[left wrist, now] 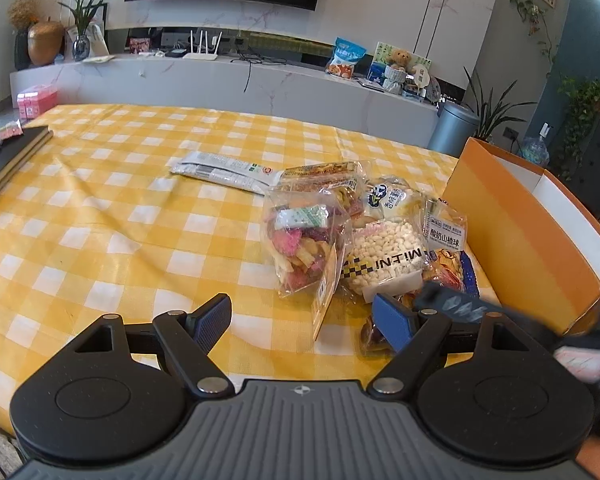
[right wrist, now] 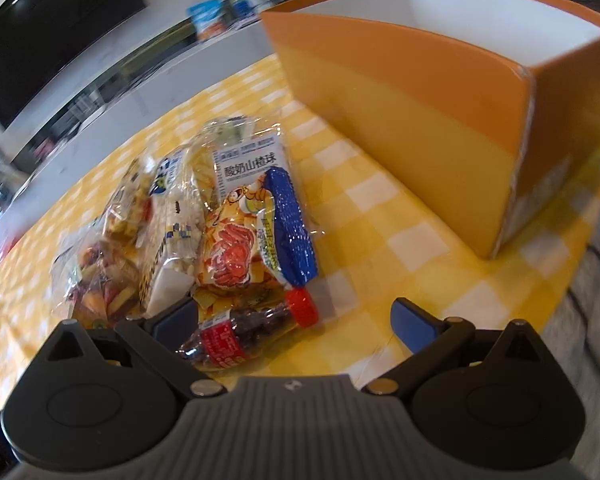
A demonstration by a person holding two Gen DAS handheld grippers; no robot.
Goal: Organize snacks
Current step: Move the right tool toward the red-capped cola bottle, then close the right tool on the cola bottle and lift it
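A heap of snack packets lies on a yellow-and-white checked tablecloth, just left of an open orange box with white inner walls.

In the left wrist view, the left gripper hovers low over the cloth at the near edge of the heap, its blue-padded jaws spread wide and holding nothing. A clear bag of mixed coloured chips lies with its long axis running near to far. Beside it on the right, a puffed rice packet lies crosswise. A long silver packet sits apart at the far left, pointing left to right. Only this view shows a dark notebook at the far left edge and the blurred right gripper entering from the right.

In the right wrist view, the right gripper is also spread wide and empty. Between its jaws lies a small bottle-shaped packet of dark candies, its red cap pointing right toward the box. Only this view shows that packet, plus an orange-and-blue crab-print bag angled near to far.
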